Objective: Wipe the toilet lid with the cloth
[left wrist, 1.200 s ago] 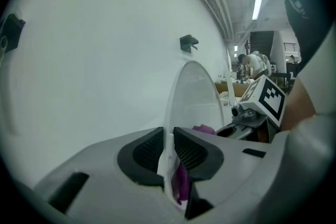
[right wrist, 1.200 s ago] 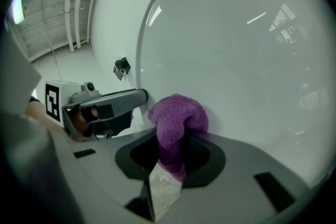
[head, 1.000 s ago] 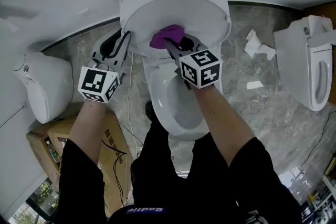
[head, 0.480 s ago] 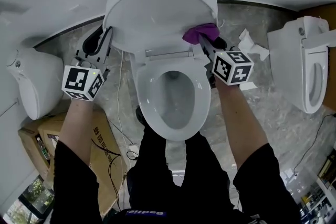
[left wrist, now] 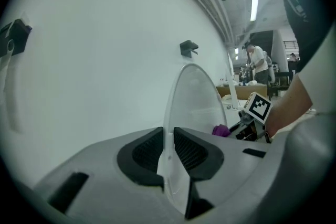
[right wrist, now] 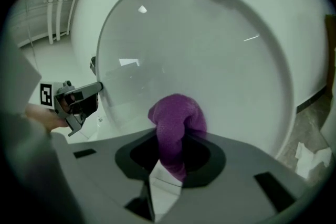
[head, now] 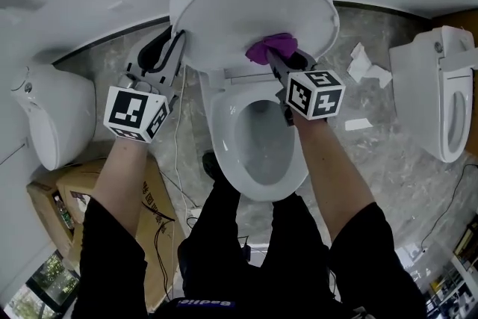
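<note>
We press the cloth (right wrist: 176, 118), pinched in our right gripper (right wrist: 173, 160), low on the upright toilet lid (right wrist: 210, 44) near its hinge, so most of its face lies above and leftward, toward our left gripper (left wrist: 168, 152), clamped narrowly on the lid's left edge.

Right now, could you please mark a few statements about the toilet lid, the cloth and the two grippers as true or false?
1. The toilet lid stands raised. True.
2. The right gripper holds a green cloth. False: the cloth between its jaws is purple.
3. The left gripper is shut on the lid's edge. True.
4. The cloth hangs free of the lid. False: it touches the lid's inner face.
</note>
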### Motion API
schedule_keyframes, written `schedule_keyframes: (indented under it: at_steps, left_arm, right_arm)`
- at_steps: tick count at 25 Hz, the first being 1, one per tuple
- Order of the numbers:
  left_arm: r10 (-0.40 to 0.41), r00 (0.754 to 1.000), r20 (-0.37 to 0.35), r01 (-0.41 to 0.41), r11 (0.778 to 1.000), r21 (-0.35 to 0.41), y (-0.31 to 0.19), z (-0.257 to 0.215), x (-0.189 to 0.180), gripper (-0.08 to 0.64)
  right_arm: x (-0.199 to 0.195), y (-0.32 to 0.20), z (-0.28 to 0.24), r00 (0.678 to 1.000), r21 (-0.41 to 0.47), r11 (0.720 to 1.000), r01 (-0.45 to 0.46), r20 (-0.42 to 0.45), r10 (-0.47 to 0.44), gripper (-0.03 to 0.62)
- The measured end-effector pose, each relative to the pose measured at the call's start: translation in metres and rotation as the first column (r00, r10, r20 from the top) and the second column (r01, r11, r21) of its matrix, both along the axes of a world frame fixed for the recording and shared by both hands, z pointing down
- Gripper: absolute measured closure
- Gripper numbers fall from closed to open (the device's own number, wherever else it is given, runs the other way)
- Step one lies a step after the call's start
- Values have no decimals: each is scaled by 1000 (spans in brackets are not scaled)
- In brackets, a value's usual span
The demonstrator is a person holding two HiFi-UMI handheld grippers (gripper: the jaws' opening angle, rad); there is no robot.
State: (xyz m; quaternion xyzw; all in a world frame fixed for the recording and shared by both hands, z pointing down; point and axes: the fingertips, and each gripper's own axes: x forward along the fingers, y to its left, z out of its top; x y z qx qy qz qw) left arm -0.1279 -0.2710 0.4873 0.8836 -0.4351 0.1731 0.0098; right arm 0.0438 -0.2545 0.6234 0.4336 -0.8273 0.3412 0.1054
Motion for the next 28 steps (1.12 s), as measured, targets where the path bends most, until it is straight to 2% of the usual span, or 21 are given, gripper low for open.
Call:
schedule_keyframes:
  at_steps: [9,16,21,28]
  left_arm:
    - [48,998,-28,-47,999,18,-2,-3,2,486]
    - [66,997,-46,-64,998,28,0,-7,2,488]
    - [60,997,-52,-58,998,33,0,-7,0,488]
    - [36,998,-56,-33,999,40,0,-6,-2,488]
  right_arm:
    - [-108,16,24,994,-19,994,108,25,-108,494]
    - [-157,31,44,983,-16,983,181,37,-181,494]
    - [-154,34,61,977,-29,976,214,28,-214,494]
    - [-91,29,90,978,-75,977,198,-49,-202,494]
